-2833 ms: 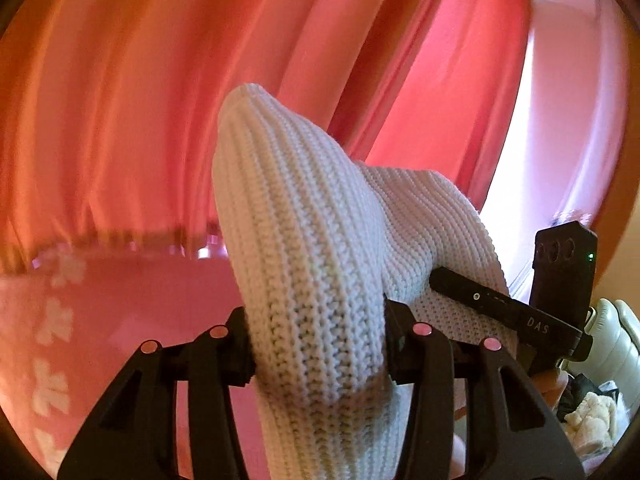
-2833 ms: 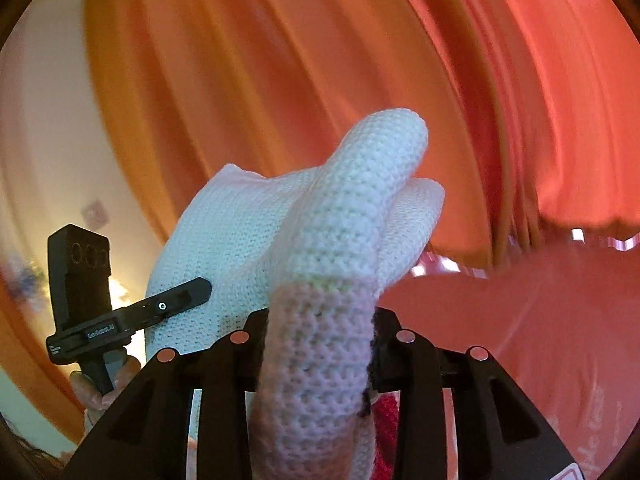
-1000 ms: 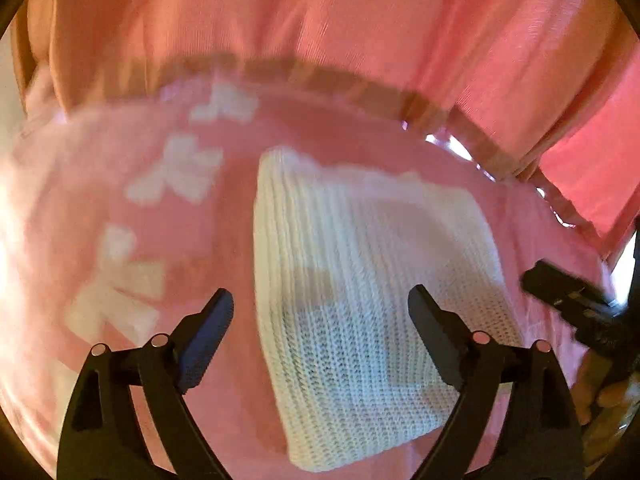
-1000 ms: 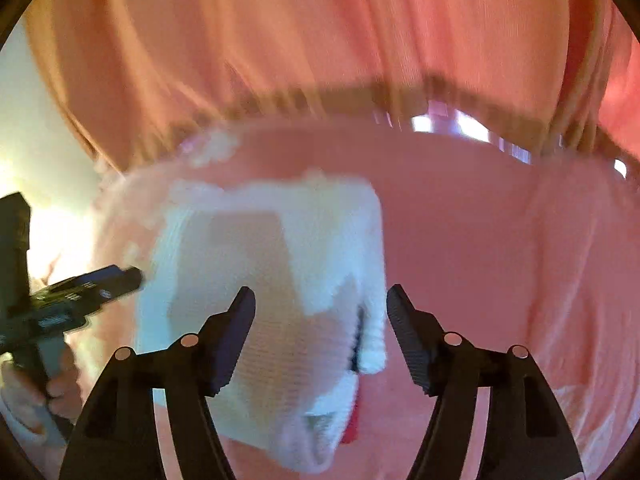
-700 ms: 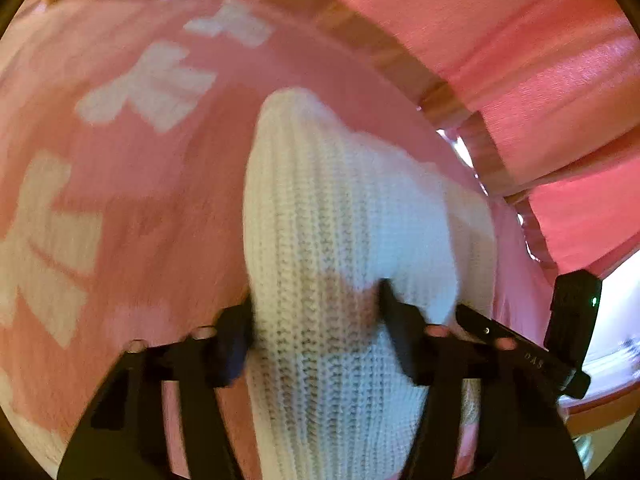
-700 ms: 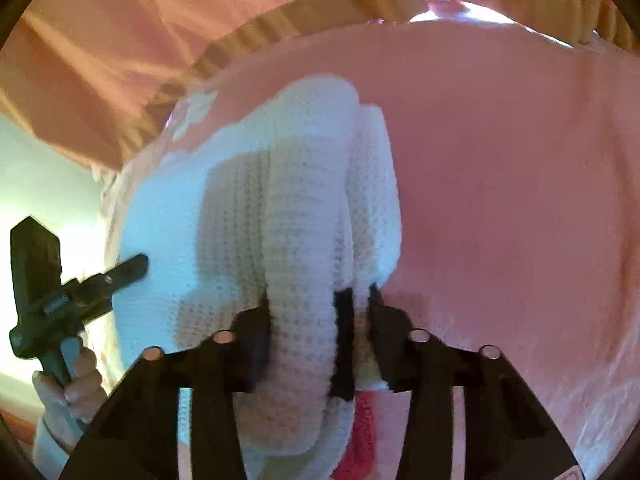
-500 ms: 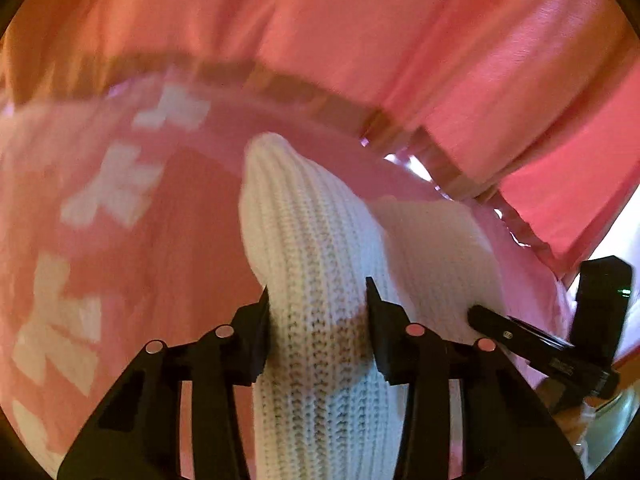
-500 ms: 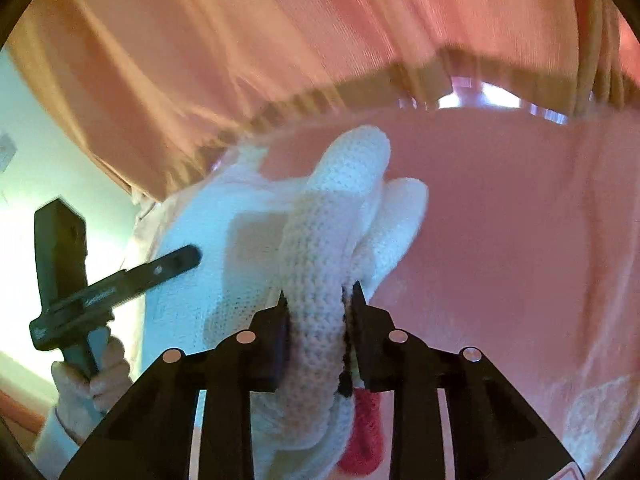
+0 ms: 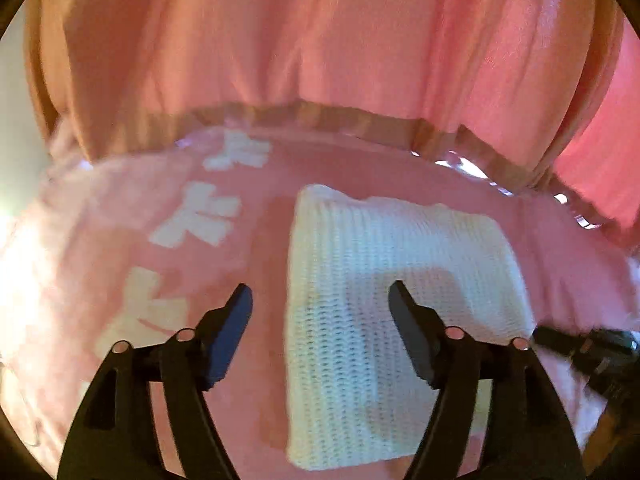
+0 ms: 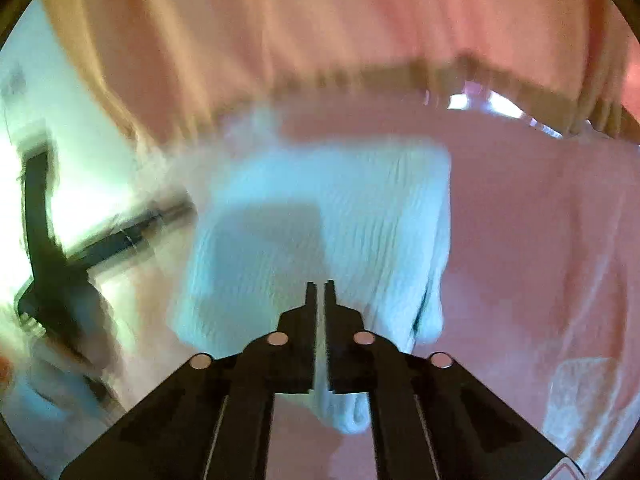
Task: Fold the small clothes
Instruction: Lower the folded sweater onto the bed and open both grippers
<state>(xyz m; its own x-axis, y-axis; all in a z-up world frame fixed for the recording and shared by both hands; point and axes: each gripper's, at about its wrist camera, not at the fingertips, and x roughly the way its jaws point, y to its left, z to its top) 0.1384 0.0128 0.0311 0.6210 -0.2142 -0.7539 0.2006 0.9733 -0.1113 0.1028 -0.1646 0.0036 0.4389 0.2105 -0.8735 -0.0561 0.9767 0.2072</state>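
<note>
A folded white knit garment (image 9: 384, 312) lies flat on the pink bedspread (image 9: 256, 264). My left gripper (image 9: 320, 300) is open and empty, its fingers held above the garment's left edge. In the right wrist view the garment (image 10: 320, 224) lies ahead, blurred. My right gripper (image 10: 319, 286) is shut with nothing between its fingers, above the garment's near edge. The right gripper's body shows at the right edge of the left wrist view (image 9: 592, 352). The left gripper shows blurred at the left of the right wrist view (image 10: 60, 248).
The bedspread has white bow patterns (image 9: 200, 220) to the left. Pink-orange curtains (image 9: 320, 40) hang behind the bed's far edge. A pale patch (image 10: 588, 392) shows on the bedspread at the lower right.
Both grippers let go of the white garment, which now lies flat. The left gripper opened wide; the right gripper closed empty. Both cameras drew back a little.
</note>
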